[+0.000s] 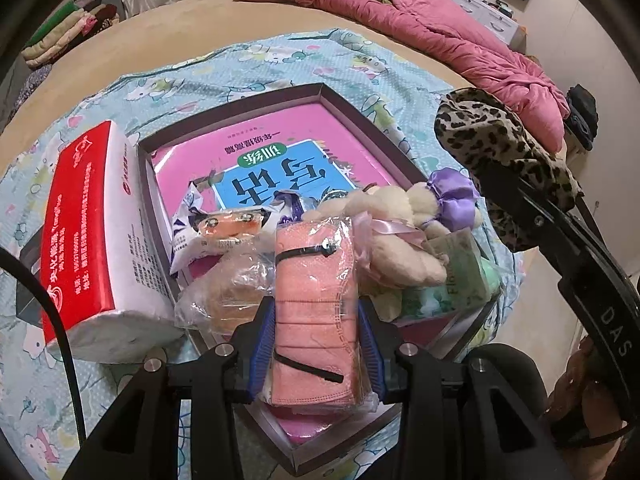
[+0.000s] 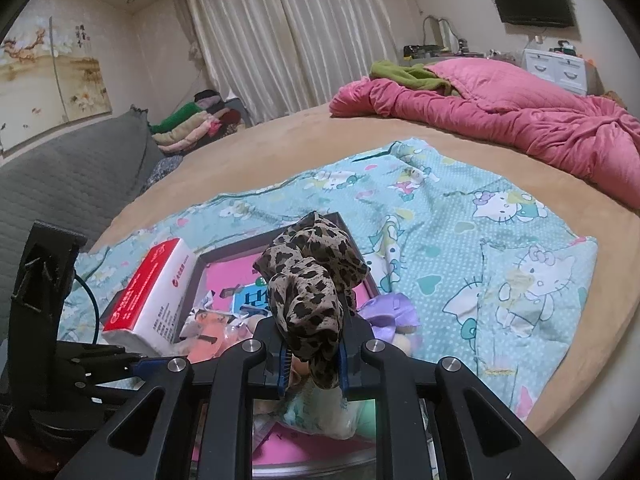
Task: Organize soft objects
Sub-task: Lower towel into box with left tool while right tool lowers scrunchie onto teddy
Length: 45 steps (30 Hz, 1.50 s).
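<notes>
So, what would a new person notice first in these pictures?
Probably the pink pack of masks clamped in the left gripper over the shallow box, and the leopard cloth bunched in the right gripper. Behind, a pink quilt lies crumpled on the bed.

left claw (image 1: 316,320): tilted steeply down, clamped on a load | right claw (image 2: 312,364): angled down, clamped

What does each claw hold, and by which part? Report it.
Left claw: bagged pink face masks, gripped across the near end. Right claw: leopard-print cloth, pinched at its lower bunched end.
</notes>
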Tool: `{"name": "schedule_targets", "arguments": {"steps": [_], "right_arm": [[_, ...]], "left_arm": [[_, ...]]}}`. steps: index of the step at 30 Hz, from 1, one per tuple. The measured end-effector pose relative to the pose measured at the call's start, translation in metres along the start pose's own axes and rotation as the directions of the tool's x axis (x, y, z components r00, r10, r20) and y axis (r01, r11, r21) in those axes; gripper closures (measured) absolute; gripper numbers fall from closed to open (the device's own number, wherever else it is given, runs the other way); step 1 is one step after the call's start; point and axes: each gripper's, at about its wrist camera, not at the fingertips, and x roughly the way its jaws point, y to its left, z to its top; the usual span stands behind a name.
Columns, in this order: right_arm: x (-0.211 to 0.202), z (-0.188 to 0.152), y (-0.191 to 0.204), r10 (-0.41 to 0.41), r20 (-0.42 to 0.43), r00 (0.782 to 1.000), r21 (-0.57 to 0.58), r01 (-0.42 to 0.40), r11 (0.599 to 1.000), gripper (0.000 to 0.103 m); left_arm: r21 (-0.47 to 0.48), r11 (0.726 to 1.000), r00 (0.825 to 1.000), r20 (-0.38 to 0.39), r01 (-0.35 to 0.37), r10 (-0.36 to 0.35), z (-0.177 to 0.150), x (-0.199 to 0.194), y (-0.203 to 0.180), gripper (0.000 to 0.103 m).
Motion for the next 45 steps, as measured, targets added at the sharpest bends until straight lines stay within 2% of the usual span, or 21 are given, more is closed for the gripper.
{"name": "schedule_targets", "arguments": {"steps": [33,38,42,45], "right_arm": [[0.047,-0.011,0.016,0.018,-0.113,0.993,-0.045,-0.023,0.999,0.079],[0.051,-0.013,0.017,0.02,-0.13,0.991,-0.045,-0.026,0.999,0.074],[0.049,-0.013,0.015,0.028,-0.118,0.993,-0.033,-0.032,0.999,0.065],[0.048,-0.012,0.013,0.034,-0.112,0.993,-0.018,-0.036,0.999,0.064]], "left_arm": [[-0.052,0.998,1.0,0.001,0.02,-0.02,0.0,0.008,0.012,0.063],[-0.052,0.998,1.0,0.001,0.02,-0.02,-0.001,0.008,0.013,0.063],[-0.052,0.998,1.0,0.001,0.019,-0.019,0.0,0.008,0.013,0.062],[-0.055,0.998,1.0,0.004,0.02,-0.02,-0.001,0.007,0.013,0.063]]}}
